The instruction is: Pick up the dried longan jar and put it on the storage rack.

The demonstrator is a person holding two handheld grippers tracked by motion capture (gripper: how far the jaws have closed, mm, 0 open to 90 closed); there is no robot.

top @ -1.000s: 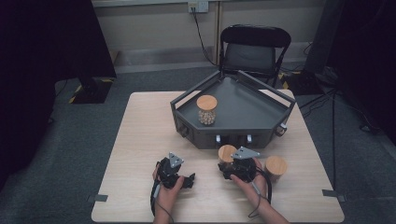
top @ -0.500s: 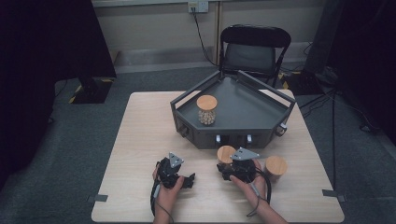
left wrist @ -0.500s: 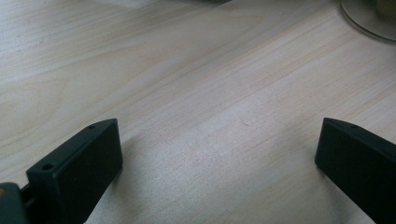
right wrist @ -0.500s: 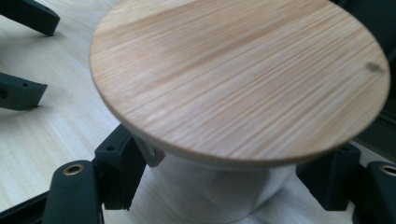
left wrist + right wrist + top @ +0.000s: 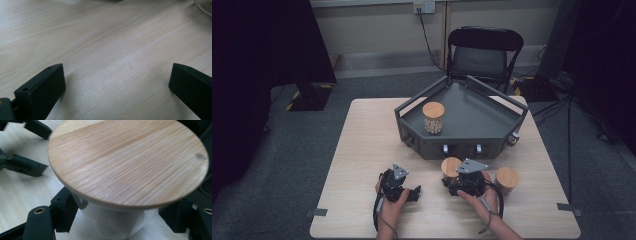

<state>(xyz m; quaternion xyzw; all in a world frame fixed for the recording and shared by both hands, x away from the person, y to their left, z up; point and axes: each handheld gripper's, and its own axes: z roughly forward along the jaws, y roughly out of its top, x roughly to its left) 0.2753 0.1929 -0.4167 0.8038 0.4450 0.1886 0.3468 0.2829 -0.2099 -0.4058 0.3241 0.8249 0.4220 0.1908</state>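
Right fingers pinching jar, left fingers spread over bare table.

Right gripper (image 5: 110, 220) black fingers (image 5: 63, 211) clamp the clear round jar with flat bamboo lid (image 5: 127, 162) low on its body, just in front of the dark grey angular metal tray (image 5: 462, 150). Risk, as I judge it: top-heavy jar tilting or slipping on lift, knocking the second bamboo-lidded jar (image 5: 507, 179) beside it. Left gripper (image 5: 115, 95) idle, holding nothing, on the pale wooden table (image 5: 362, 145).

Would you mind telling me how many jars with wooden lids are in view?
3: one jar stands in the tray; one is held by the right tongs on the table; one stands just right of them.
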